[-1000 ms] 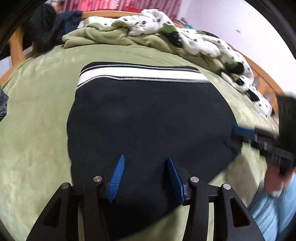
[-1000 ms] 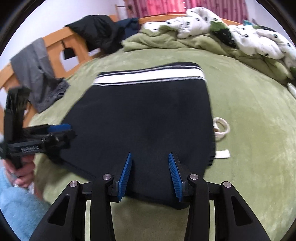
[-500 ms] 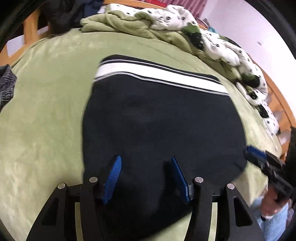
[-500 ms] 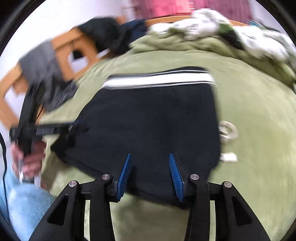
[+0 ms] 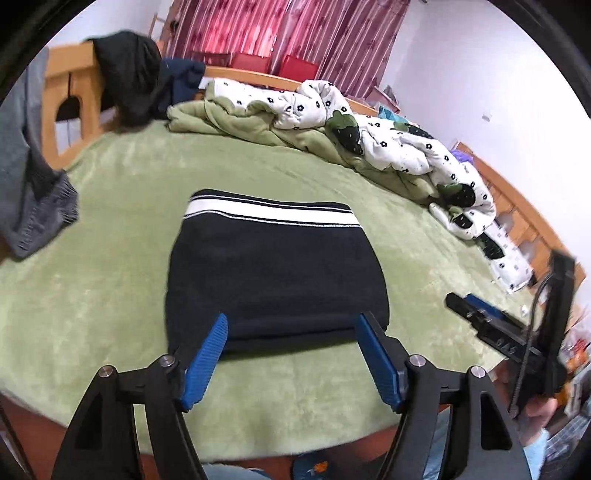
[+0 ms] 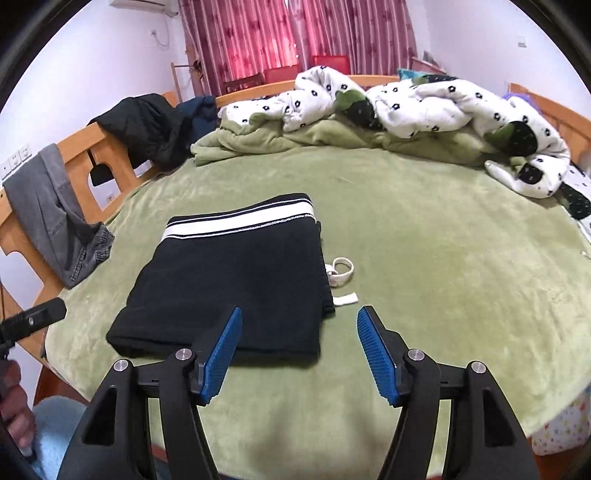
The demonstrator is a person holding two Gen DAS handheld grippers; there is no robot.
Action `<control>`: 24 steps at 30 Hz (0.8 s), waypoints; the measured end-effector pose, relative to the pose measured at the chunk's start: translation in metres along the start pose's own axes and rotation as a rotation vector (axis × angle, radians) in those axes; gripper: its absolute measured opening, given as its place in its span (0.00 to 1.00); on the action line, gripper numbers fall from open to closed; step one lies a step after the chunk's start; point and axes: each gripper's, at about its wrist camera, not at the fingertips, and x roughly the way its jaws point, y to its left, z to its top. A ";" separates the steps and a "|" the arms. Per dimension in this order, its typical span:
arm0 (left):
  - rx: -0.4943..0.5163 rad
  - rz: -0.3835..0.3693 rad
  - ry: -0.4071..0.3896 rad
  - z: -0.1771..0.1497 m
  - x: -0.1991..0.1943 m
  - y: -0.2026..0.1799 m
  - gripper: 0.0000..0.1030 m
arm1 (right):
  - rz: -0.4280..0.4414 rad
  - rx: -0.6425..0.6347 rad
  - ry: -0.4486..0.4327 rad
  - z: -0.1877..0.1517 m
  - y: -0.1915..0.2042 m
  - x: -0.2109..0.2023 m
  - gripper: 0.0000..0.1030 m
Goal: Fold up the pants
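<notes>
The folded black pants (image 5: 273, 269) lie flat near the front edge of the green bed (image 5: 110, 295), bare blanket on every side. Left tongs (image 5: 291, 354) and right tongs (image 6: 299, 350) both gape wide, holding nothing, just short of the pants' near fold.

A wooden bed frame (image 6: 92, 155) rings a green blanket (image 6: 424, 240). Red curtains (image 6: 280, 33) hang between white walls (image 6: 92, 66).

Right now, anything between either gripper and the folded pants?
Nothing visible. The left gripper and right gripper are both open above bare green blanket, just short of the pants. A white drawstring lies beside the pants' right edge, off both paths.
</notes>
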 end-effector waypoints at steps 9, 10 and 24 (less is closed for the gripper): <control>-0.012 0.068 -0.054 -0.014 -0.035 0.004 0.69 | -0.018 -0.059 -0.080 -0.009 0.021 -0.053 0.98; -0.018 0.073 -0.054 -0.015 -0.037 0.006 0.69 | -0.017 -0.066 -0.070 -0.009 0.024 -0.054 0.98; -0.024 0.134 -0.102 -0.024 -0.052 0.003 0.69 | -0.027 -0.099 -0.078 -0.018 0.044 -0.076 0.98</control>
